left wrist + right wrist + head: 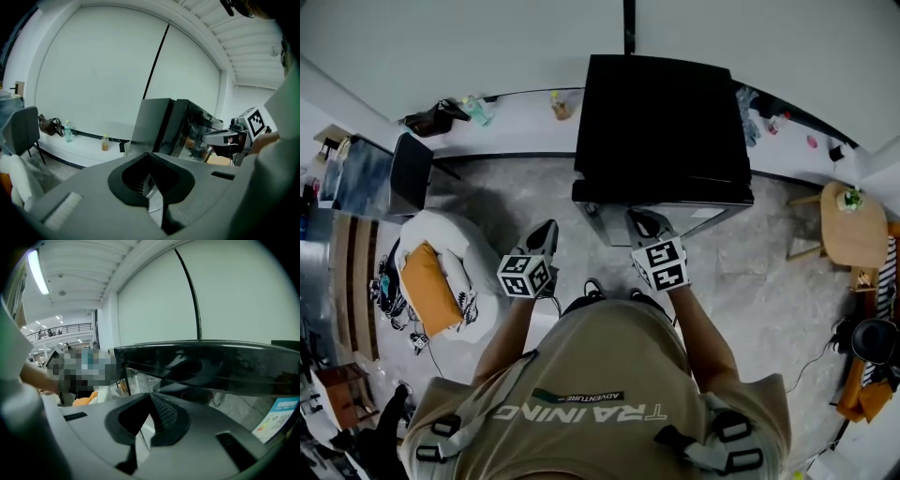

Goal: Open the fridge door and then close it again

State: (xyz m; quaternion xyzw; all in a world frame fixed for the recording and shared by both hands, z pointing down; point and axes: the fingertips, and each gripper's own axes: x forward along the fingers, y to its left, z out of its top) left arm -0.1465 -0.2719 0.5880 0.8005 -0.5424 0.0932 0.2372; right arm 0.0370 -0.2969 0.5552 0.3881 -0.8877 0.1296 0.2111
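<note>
**A:** Which step is this?

**B:** My guess is the approach to the door, before any pull. The fridge (pixel 661 122) stands against the far wall, straight ahead of the person. The right gripper (pixel 643 227) is up at its front. The left gripper (pixel 546 232) hangs just left of the fridge, apart from it.

**A:** Are they holding anything?

**B:** No. Each gripper's own view shows its fingers (pixel 154 202) brought together, with nothing between them.

**A:** Is the door (pixel 661 219) open or closed?

**B:** I cannot tell. From the head view the black top covers most of it, and the front shows only as a grey strip under the top's near edge. It looks closed or nearly so, but that is a judgement.

**A:** What does the next move call for?

**B:** If opening comes next, the right gripper has to find the door's free edge or a handle. It would either part its fingers to grip, or hook behind the edge and draw it toward the near side. The person stands close in front, so the swing will need room.

**A:** What do the views each add?

**B:** The right gripper view puts a dark glossy surface just beyond the fingers, with a blue sticker (pixel 280 417) low on the right. The left gripper view shows the fridge from the side, with the right gripper reaching toward its glassy front. It also shows two bottles (pixel 68 130) on a low ledge (pixel 84 146) at far left. Only the head view shows the white armchair (pixel 441 246) on the left and how both grippers stand to the fridge.
</note>
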